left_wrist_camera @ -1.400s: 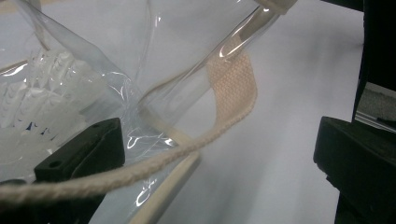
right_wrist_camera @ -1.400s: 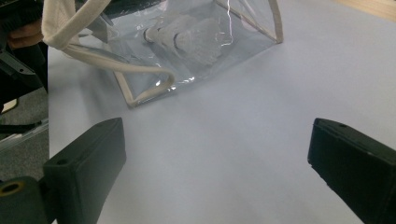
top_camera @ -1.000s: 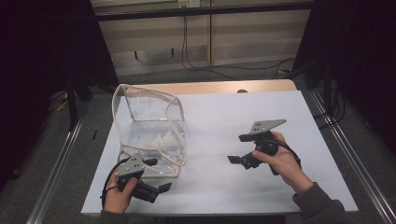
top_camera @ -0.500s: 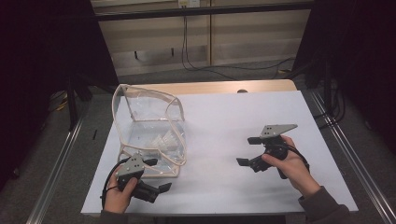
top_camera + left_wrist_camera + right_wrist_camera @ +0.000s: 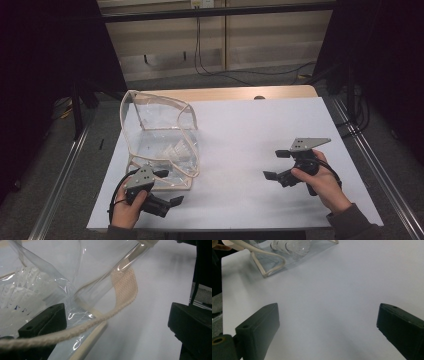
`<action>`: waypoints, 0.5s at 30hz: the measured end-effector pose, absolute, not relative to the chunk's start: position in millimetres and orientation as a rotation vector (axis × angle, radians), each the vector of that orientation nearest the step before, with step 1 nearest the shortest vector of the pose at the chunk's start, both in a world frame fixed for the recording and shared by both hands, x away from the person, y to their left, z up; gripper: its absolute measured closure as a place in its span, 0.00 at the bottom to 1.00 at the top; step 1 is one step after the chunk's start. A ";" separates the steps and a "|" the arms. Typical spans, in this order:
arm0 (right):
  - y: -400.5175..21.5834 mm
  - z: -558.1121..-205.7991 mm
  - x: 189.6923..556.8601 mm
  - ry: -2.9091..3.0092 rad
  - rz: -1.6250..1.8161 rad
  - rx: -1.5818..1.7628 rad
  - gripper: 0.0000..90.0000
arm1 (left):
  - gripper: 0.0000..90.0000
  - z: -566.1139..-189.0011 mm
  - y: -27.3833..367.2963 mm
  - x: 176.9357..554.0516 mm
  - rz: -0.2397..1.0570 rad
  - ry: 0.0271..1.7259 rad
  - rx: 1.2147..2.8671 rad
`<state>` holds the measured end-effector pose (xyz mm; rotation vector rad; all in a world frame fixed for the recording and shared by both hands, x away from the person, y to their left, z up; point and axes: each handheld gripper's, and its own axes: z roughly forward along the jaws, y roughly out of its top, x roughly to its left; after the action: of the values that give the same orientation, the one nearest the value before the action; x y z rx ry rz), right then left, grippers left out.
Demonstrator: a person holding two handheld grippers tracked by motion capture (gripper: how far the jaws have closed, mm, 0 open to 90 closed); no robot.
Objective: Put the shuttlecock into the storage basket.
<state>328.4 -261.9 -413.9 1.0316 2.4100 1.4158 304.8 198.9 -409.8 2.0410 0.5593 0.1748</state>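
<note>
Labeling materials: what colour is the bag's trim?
Cream trim on a clear bag, best in left gripper view.

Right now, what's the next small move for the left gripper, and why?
Probably close the left gripper on the cord. Its jaws stand wide open with the bag's cord lying across the gap between them, ungripped. The right gripper is open too, well apart over the bare table.

Left hand (image 5: 125, 210): low at the near edge, wrapped around its gripper's handle.
Left gripper (image 5: 170, 187): jaws spread wide, pointing right.
Right hand (image 5: 322, 182): forearm angled in from the lower right, fingers curled over the handle.
Right gripper (image 5: 275, 165): jaws wide apart, pointing left.
</note>
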 end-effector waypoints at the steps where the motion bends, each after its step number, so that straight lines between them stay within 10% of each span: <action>1: -263.4 -414.4 327.8 2.408 1.414 1.033 0.05 | 0.02 -410.0 198.6 304.6 0.174 0.560 2.038; 15: -276.1 -421.2 321.7 2.389 1.408 1.047 0.05 | 0.02 -409.9 199.0 304.5 0.175 0.559 2.038</action>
<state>321.7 -276.1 -421.2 1.0473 2.3886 1.4082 304.5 199.0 -409.9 2.0383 0.5593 0.1750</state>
